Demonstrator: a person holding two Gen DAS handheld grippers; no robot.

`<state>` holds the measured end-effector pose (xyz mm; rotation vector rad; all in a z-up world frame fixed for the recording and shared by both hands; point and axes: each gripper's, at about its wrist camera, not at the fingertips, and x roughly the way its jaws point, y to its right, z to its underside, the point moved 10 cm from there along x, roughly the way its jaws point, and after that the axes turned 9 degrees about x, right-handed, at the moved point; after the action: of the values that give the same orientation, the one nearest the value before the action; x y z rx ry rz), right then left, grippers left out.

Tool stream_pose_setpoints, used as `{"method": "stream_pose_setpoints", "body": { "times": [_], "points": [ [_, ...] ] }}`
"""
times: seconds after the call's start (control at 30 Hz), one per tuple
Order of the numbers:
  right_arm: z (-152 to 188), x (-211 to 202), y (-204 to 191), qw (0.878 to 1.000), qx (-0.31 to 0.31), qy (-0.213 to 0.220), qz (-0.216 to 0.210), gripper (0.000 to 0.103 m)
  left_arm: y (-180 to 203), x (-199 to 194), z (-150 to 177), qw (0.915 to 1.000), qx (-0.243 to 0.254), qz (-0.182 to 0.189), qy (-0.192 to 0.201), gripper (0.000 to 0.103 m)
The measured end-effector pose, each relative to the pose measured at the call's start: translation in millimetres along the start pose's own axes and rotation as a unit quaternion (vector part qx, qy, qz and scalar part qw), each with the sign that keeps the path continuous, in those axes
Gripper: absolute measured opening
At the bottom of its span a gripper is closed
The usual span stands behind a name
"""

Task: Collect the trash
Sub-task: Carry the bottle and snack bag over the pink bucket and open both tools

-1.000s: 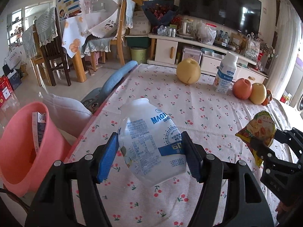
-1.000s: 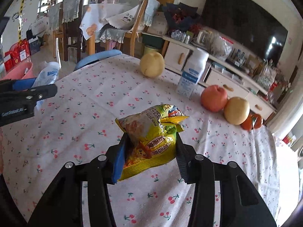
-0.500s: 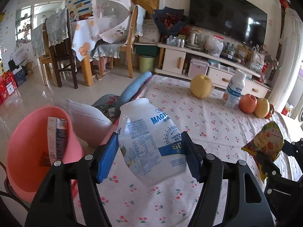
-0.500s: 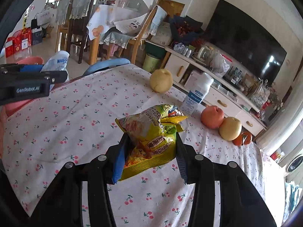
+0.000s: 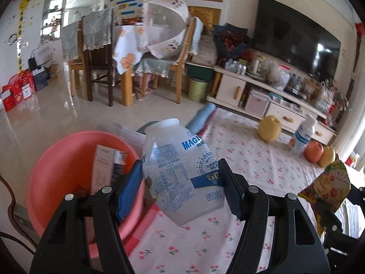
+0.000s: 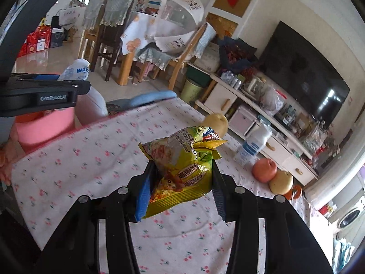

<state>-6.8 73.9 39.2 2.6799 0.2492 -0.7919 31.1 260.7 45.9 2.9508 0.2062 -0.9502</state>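
Both hands carried trash toward the pink bin beside the table.

Nearest in the left wrist view, the left gripper had its jaws pinching an empty white drink bottle, tilted with its open neck toward 11 o'clock; the pink bin sat just beyond at 9 o'clock, off the table's edge, a carton already standing inside. In the right wrist view, the right gripper had its jaws pinching a crumpled yellow snack bag above the cherry-print cloth, the bin well off at 10 o'clock. To do this well, I judged the bottle should clear the rim and hang over the bin's open middle before release, the bag following after, not together. Farther off, the pear, upright milk bottle and apples looked like keepers, best left alone.
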Motion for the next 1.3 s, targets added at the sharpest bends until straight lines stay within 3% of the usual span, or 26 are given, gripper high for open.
{"method": "stream_pose_setpoints", "body": {
  "times": [0.47,0.9,1.3],
  "points": [
    [-42,-16,-98,0.997,-0.033,0.02,-0.063,0.048,-108,-7,-5,0.9933,-0.059,-0.099,-0.001,0.067],
    [-66,0,-194,0.989,-0.048,0.002,-0.137,0.048,-172,-3,8,0.9846,-0.098,-0.142,-0.028,0.067],
    [-69,19,-237,0.984,-0.051,-0.015,-0.17,0.048,-198,9,22,0.9798,-0.116,-0.151,-0.06,0.067]
  ]
}}
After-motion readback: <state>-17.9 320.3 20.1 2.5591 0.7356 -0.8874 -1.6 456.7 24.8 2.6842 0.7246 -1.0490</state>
